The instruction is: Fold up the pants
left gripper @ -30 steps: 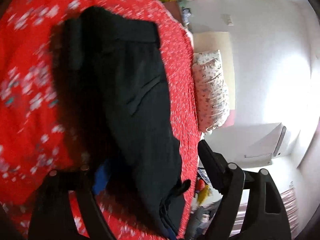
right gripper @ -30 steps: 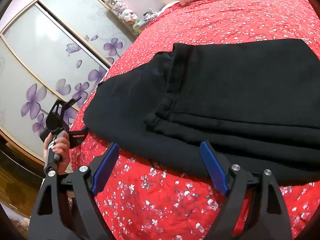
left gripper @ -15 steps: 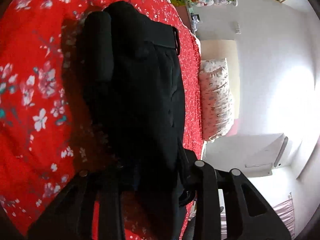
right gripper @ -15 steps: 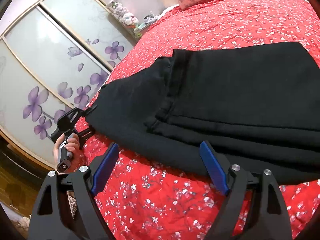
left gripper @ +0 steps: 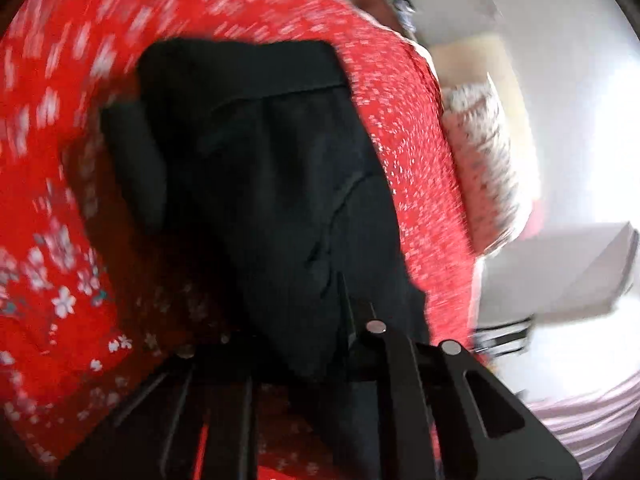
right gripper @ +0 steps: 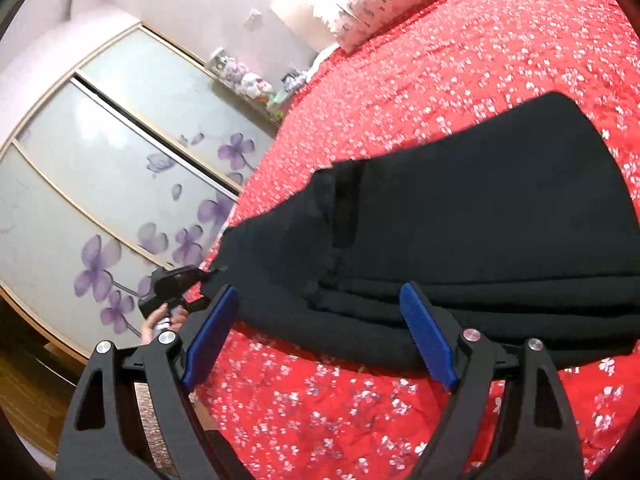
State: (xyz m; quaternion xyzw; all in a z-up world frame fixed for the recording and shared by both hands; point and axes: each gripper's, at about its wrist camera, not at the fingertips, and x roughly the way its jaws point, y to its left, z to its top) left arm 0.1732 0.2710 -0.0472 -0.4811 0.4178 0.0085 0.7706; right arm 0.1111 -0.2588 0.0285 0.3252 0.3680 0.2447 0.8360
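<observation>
- Left gripper (left gripper: 320, 344): a second ago its jaws were spread wide with the pants lying ahead of them. Now they're pressed together with black cloth pinched between them, so it has grabbed the near end of the pants (left gripper: 264, 184).
- The left view has also gone streaky, which it wasn't half a second ago. My guess is the gripper is on the move with the cloth, probably starting to lift that end for the next fold.
- Ahead of the left jaws the pants run away across the red floral bedspread (left gripper: 52, 208), with the waistband at the far end and a curved pocket seam partway along.
- Right gripper (right gripper: 320, 344): no real change. Jaws are spread, blue pads (right gripper: 428, 340) holding nothing, hovering just short of the near edge of the pants (right gripper: 480, 232), same as a second ago.
- From the right side you can see the pants are already doubled, layered edges stacked just ahead of the jaws. The left gripper (right gripper: 176, 284) sits at the left corner of the cloth, closer in than before.
- So I'd say one fold is done and the next is just kicking off.
- Further out: wardrobe doors (right gripper: 100, 200) with purple flowers, and a pillow (right gripper: 384, 4) at the far end of the bed.
- Brands or writing: nothing readable anywhere.
</observation>
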